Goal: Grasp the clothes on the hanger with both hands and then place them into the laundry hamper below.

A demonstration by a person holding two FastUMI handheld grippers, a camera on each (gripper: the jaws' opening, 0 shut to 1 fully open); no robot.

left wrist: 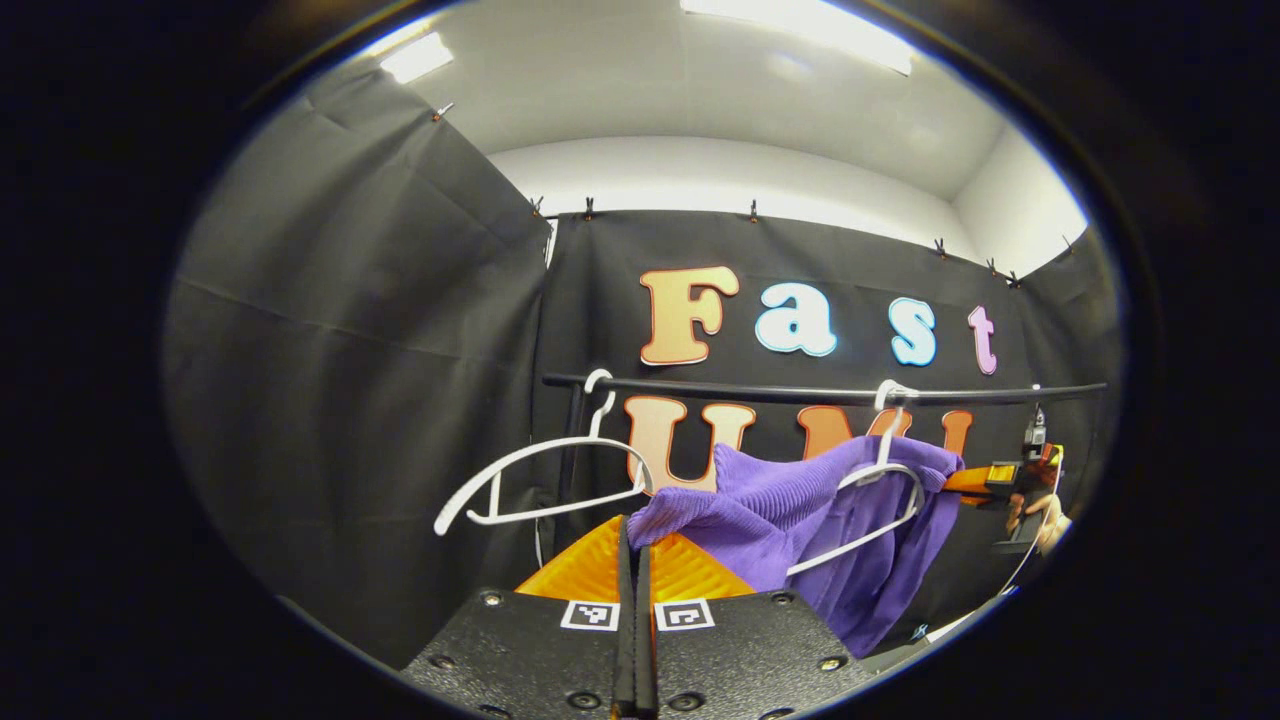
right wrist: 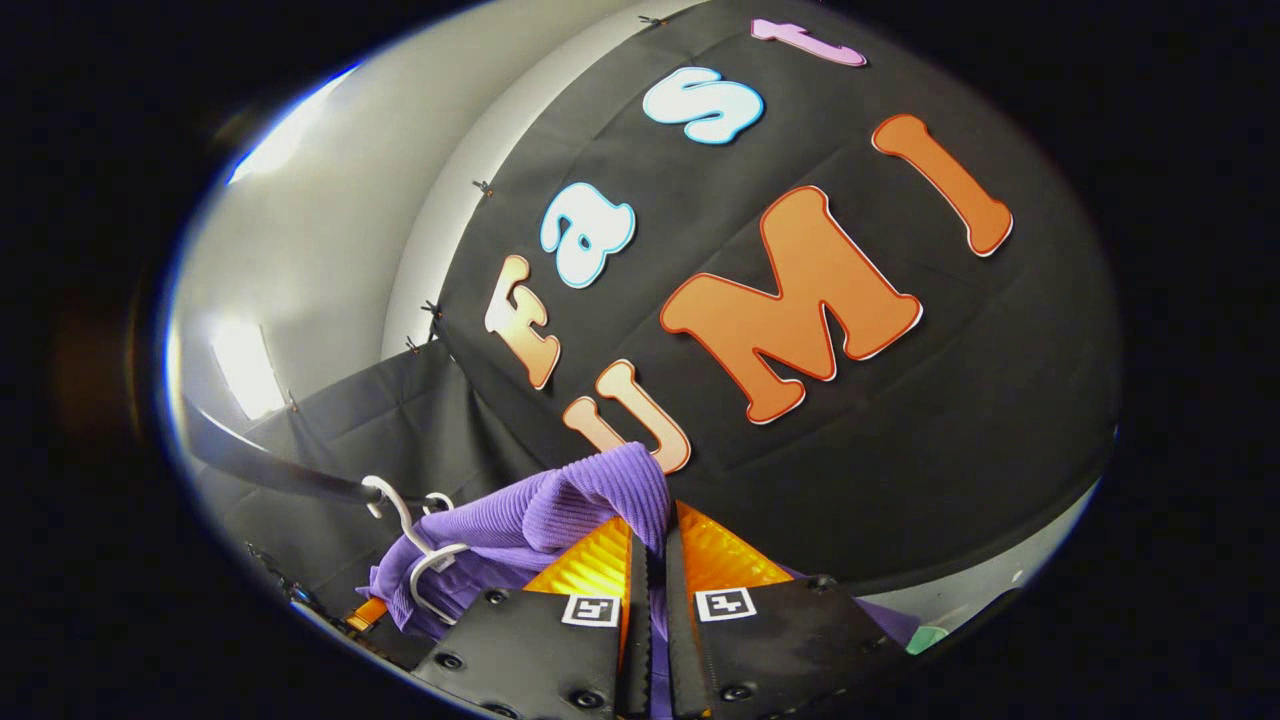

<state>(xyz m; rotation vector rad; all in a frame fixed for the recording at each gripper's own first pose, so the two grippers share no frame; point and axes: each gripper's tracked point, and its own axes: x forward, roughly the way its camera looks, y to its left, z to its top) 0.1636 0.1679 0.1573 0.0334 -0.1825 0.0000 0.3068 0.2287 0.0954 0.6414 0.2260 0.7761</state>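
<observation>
Two grippers are gripping one garment. At the bottom centre of the left gripper view, the left gripper (left wrist: 634, 545) is pinching a corner of the purple knit sweater (left wrist: 800, 510) between its orange fingers (left wrist: 585, 565), jaws pressed nearly together on the fabric. At the bottom centre of the right gripper view, the right gripper (right wrist: 655, 550) is clenching another fold of the same sweater, cloth bunching up above the fingertips and running down between the jaws.

Sweater is draping over a white hanger (left wrist: 880, 500) hooked on the black rail (left wrist: 800, 390), right of centre in the left gripper view. An empty white hanger (left wrist: 540, 480) is hanging on the rail further left. At far right of that view, the other gripper and a hand (left wrist: 1045, 520) are showing at the sweater's far edge.

Handling judgement: ribbed knit, soft, light, stretchy, not fragile. It will sag and stretch rather than slide stiffly, and could snag on the hanger's arms. Shoulder corners look the best holds, since lifting both should be freeing it evenly.
</observation>
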